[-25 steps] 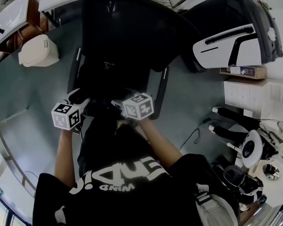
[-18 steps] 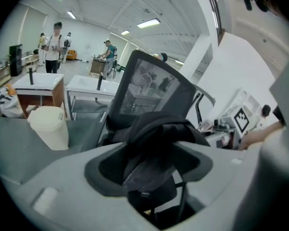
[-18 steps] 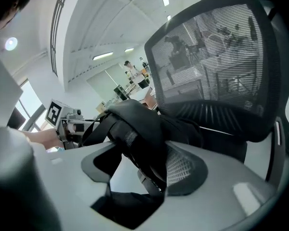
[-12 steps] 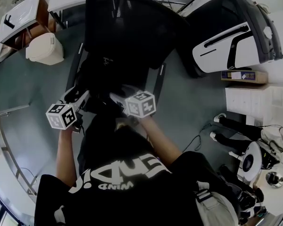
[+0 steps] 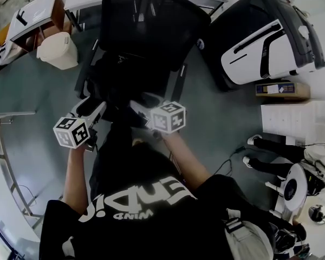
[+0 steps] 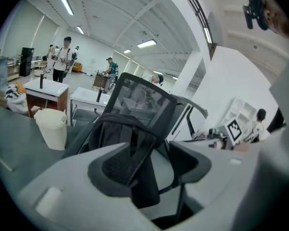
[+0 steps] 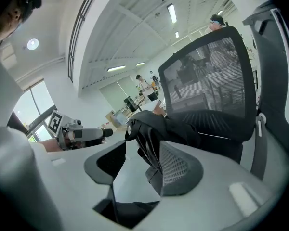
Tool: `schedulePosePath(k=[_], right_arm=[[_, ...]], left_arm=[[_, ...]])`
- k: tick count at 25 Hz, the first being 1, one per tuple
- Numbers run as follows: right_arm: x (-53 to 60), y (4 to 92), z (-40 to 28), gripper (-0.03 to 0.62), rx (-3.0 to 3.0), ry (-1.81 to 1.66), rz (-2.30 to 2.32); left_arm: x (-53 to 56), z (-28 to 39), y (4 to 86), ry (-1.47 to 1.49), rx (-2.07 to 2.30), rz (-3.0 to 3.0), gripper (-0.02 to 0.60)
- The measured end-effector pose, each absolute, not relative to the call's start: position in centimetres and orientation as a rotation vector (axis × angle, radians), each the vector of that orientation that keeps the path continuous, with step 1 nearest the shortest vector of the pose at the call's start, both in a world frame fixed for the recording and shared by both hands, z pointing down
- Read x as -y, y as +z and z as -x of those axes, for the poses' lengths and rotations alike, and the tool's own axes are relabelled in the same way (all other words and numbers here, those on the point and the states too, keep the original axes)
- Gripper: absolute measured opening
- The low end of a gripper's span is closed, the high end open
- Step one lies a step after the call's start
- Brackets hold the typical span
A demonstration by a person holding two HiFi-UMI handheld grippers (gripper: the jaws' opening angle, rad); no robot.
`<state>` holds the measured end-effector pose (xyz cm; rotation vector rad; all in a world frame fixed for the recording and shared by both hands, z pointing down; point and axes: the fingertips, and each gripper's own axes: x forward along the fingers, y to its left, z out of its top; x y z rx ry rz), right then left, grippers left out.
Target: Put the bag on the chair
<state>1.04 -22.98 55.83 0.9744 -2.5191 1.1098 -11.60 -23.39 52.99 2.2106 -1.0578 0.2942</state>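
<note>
1. In the head view, one desk [image 5: 32,15] and one cream bin [image 5: 58,50] lie at about 10 o'clock from the chair. The left gripper view shows the bin at its own 9 o'clock. Only that view shows at least two people standing far behind.
2. In the head view, the left gripper [image 5: 89,110] is at 7 o'clock from the bag, with its marker cube towards the person. Only its own view shows its jaws. They stand wide apart and have just closed a little. One black strap [image 6: 143,182] runs between them, just beside the pad at 9 o'clock and apart from the other pad.
3. There is one black mesh-backed chair [image 5: 151,20], and one black bag [image 5: 122,80] rests on its seat in front of the backrest. All three views show both. Only the head view shows the bag lying between the two armrests.
4. In the head view, the right gripper [image 5: 143,104] is at 5 o'clock from the bag. In its own view the jaws are apart and have just closed somewhat. A bunch of the bag's webbing [image 7: 149,150] stands between them, against the mesh pad at 3 o'clock and clear of the other pad. This view also shows the whole left gripper at 9 o'clock. The left gripper view shows only the right gripper's marker cube, at 3 o'clock.
5. One white-and-black machine [image 5: 265,42] stands at 3 o'clock from the chair, with one cardboard box [image 5: 281,88] just beside it at its 6 o'clock. Only the head view shows them whole.
</note>
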Motion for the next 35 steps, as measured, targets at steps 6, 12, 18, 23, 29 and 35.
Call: schedulePosePath(k=[6,12,18,23,29,35], right_arm=[[17.7,54.3,-0.9,0.086,2.620,1.025,-0.857],[13.8,53.0,-1.2,0.000,2.687,1.016,-0.811],[10.8,52.4,-0.4,0.000,2.697,1.002,-0.844],[8.4,50.8,0.2,0.000,2.736,0.965,-0.927],[3.0,49.0,0.7,0.000,2.738,0.909,-0.968],[-2.5,47.1,1.1,0.000,2.751,0.805,-1.053]], left_arm=[[17.2,10.3,52.2,0.272,1.077,-2.232,0.133],[12.8,9.4,50.2,0.218,1.060,-2.258,0.000],[10.7,10.3,48.3,0.186,1.133,-2.258,0.000],[7.6,11.5,47.6,0.166,1.178,-2.287,0.000],[1.8,12.9,45.9,0.131,1.143,-2.340,0.002],[-2.9,14.1,44.4,0.142,1.128,-2.403,0.002]])
